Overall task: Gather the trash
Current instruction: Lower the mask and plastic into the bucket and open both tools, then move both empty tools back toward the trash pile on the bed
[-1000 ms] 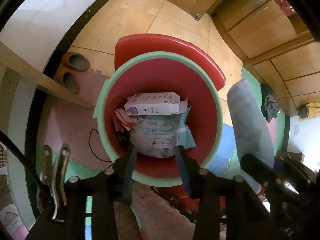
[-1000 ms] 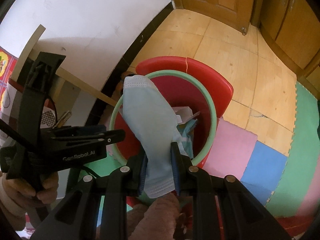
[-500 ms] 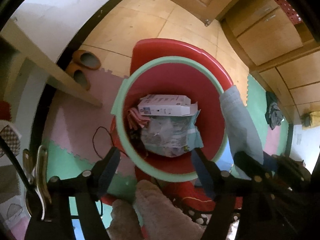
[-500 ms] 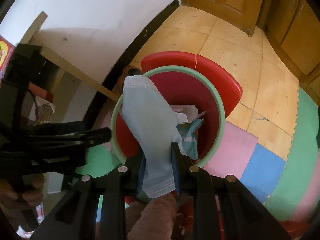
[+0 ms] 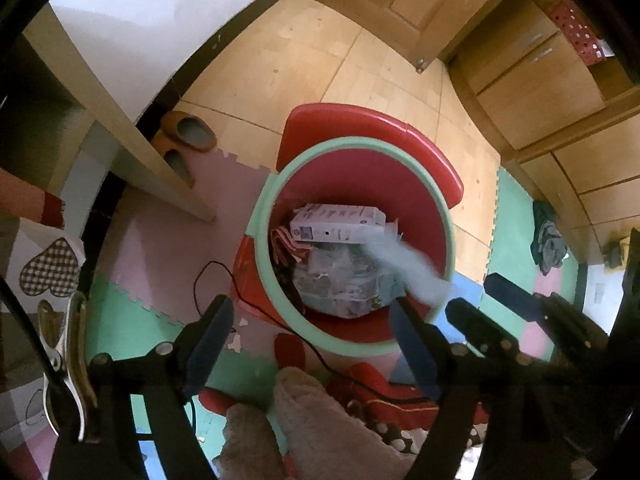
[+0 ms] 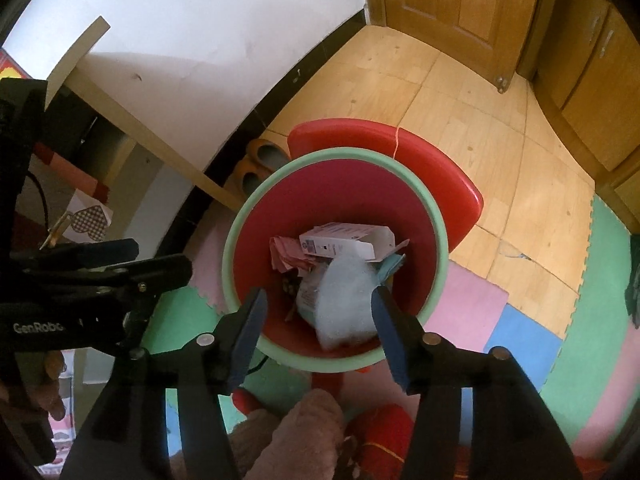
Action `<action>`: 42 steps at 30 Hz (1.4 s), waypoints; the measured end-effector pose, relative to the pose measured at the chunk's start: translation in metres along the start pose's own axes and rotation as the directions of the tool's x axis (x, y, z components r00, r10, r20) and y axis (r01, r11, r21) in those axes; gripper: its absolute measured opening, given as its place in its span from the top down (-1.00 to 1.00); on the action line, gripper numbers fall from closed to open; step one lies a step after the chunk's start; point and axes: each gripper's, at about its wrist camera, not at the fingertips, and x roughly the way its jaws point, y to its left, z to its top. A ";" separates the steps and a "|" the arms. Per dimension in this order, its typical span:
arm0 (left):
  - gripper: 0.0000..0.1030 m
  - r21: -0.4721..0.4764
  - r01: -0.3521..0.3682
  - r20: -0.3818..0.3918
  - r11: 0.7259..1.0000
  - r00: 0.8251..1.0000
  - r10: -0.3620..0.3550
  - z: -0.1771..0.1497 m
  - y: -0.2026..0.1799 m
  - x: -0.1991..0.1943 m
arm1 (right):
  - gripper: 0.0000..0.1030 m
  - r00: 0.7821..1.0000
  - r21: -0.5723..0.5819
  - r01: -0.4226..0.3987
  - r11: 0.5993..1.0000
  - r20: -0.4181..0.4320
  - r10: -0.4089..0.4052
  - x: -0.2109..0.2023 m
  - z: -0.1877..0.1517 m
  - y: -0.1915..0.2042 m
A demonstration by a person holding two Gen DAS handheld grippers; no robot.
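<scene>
A red bin with a green rim [image 5: 264,216] [image 6: 232,264] stands on the floor under both grippers. In it lie a white carton [image 5: 340,224] [image 6: 344,244], crumpled printed wrappers [image 5: 340,284] and pink paper [image 6: 284,254]. A light-blue face mask [image 6: 344,300] [image 5: 408,266] shows blurred, loose in the air over the bin, touching neither pad. My right gripper [image 6: 318,320] hangs above the bin's near side, its jaws opening around the mask. My left gripper [image 5: 310,340] is also over the near rim, jaws opening wide and empty.
The bin's red lid [image 5: 360,128] stands open behind it. A pair of orange slippers [image 5: 188,140] lies by the wall under a wooden shelf [image 5: 132,132]. Coloured foam mats [image 6: 520,340] cover the near floor. A black cable [image 5: 224,280] runs beside the bin. Fluffy slippers [image 5: 312,420] show below.
My right gripper has opened and let go of the blue mask, which now drops into the bin. My left gripper has opened wide and risen away from the wrapper it left in the bin.
</scene>
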 end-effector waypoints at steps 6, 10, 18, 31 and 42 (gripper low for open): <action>-0.63 0.014 -0.012 0.021 1.000 1.000 0.012 -0.002 -0.004 -0.014 | -0.12 1.000 -0.001 0.003 1.000 0.006 -0.003 -0.010 -0.001 0.000; -0.63 0.018 -0.001 0.042 1.000 0.999 0.000 -0.004 -0.006 -0.026 | -0.12 1.000 0.005 0.012 1.000 0.014 -0.012 -0.020 0.000 0.000; -0.63 0.049 0.021 0.060 0.999 0.998 -0.024 -0.010 -0.013 -0.053 | -0.12 0.999 0.013 -0.009 1.000 0.042 0.008 -0.047 0.000 0.006; -0.63 0.017 0.034 0.162 0.999 0.986 -0.036 -0.026 0.004 -0.125 | -0.12 0.988 -0.135 -0.043 0.990 0.141 0.062 -0.107 0.005 0.056; -0.63 -0.052 0.004 0.271 0.999 0.962 0.010 -0.049 0.039 -0.187 | -0.12 0.976 -0.266 -0.095 0.959 0.166 0.143 -0.141 0.008 0.116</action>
